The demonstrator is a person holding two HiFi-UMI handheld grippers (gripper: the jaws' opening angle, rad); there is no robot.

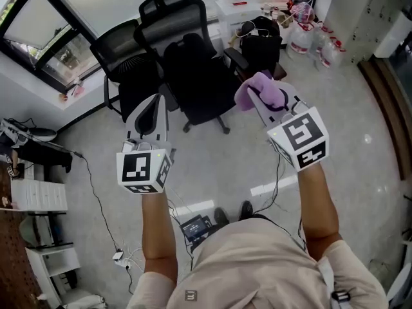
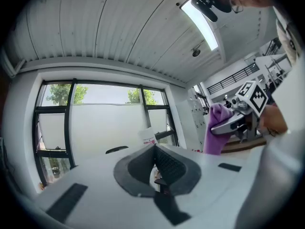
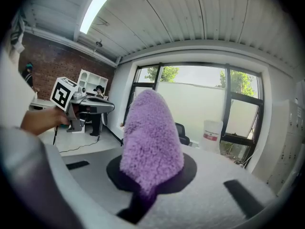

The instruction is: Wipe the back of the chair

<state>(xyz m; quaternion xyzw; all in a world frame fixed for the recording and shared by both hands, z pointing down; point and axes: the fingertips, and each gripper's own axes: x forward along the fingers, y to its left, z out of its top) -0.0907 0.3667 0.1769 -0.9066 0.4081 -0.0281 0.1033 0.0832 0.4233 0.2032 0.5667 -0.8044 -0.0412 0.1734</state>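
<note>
Two black office chairs stand by the window. The nearer chair [image 1: 196,76] has a mesh back [image 1: 174,15], and the other chair [image 1: 125,60] is to its left. Both grippers are held up in front of me, short of the chairs and touching neither. My right gripper [image 1: 265,98] is shut on a fluffy purple cloth [image 1: 254,87], which fills the right gripper view [image 3: 151,137] and hides the jaws' tips. My left gripper [image 1: 153,105] is shut with nothing in it, its pads [image 2: 164,163] pressed together. The left gripper view catches the cloth [image 2: 215,130] at the right.
A black bag [image 1: 261,40] and several plastic bottles [image 1: 309,37] sit beyond the chairs at the right. Cables [image 1: 100,195] and a power strip [image 1: 119,256] lie on the floor at my left, beside a white shelf unit [image 1: 38,195]. A window [image 1: 38,37] is at the far left.
</note>
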